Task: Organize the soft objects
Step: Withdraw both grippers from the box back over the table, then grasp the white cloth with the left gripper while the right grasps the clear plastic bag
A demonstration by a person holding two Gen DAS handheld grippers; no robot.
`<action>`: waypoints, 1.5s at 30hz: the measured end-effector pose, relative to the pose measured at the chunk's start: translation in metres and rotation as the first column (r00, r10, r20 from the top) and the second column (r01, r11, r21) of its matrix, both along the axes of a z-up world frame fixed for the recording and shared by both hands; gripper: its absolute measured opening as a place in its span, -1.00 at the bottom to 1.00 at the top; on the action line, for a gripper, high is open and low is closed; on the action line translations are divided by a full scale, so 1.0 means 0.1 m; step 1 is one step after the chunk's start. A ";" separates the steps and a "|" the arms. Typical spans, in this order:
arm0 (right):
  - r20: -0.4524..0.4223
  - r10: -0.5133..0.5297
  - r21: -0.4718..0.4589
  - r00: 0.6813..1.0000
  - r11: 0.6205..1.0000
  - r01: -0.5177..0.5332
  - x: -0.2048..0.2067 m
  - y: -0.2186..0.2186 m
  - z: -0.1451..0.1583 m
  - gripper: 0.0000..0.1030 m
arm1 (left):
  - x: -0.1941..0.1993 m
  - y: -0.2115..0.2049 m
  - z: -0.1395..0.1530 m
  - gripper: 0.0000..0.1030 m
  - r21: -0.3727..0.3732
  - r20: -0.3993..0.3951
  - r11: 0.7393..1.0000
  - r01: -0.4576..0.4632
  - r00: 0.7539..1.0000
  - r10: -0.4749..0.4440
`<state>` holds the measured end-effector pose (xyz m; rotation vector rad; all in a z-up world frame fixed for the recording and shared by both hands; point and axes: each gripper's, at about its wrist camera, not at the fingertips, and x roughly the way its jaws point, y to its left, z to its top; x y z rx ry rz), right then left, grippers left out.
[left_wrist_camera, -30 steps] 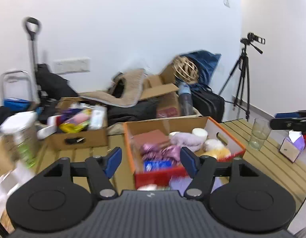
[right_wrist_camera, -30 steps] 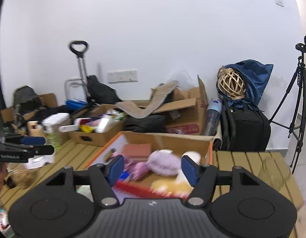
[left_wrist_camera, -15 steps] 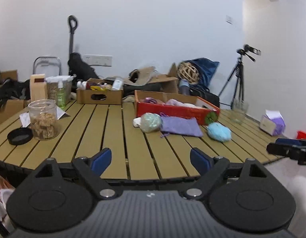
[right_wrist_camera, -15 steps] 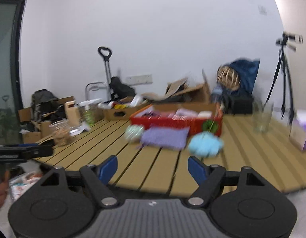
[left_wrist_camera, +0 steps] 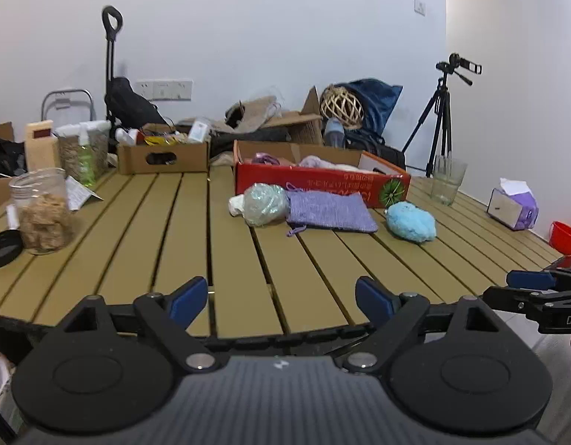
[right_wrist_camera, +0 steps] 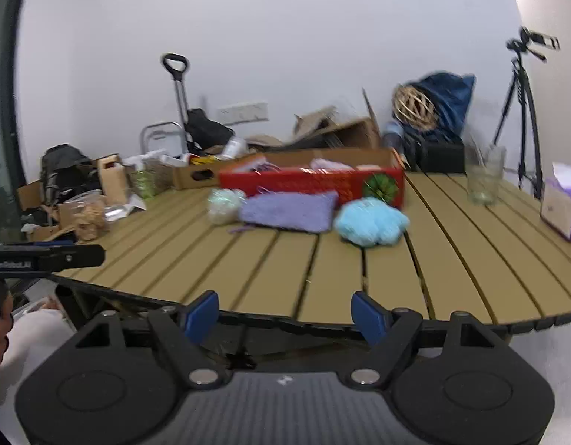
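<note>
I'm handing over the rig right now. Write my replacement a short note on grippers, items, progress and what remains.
Left gripper and right gripper: both open, empty, at the table's near edge, jaws just widened.
Loose in front of the red box: pale green puff, purple pouch, blue puff.
Done: some soft items already lie in the box.
Left: those three, presumably into the box.

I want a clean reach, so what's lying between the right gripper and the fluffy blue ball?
Only bare slats of the table lie between the open right gripper and the fluffy blue ball; the right wrist view shows it.
</note>
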<state>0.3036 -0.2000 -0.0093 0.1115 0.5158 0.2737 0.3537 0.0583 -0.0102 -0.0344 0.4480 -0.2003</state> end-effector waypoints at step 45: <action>0.061 0.106 0.156 0.993 0.981 -0.114 2.21 -0.07 0.15 -0.68 | 2.69 -0.02 -0.30 -0.74 0.062 -0.150 0.995 -0.076 0.985 0.084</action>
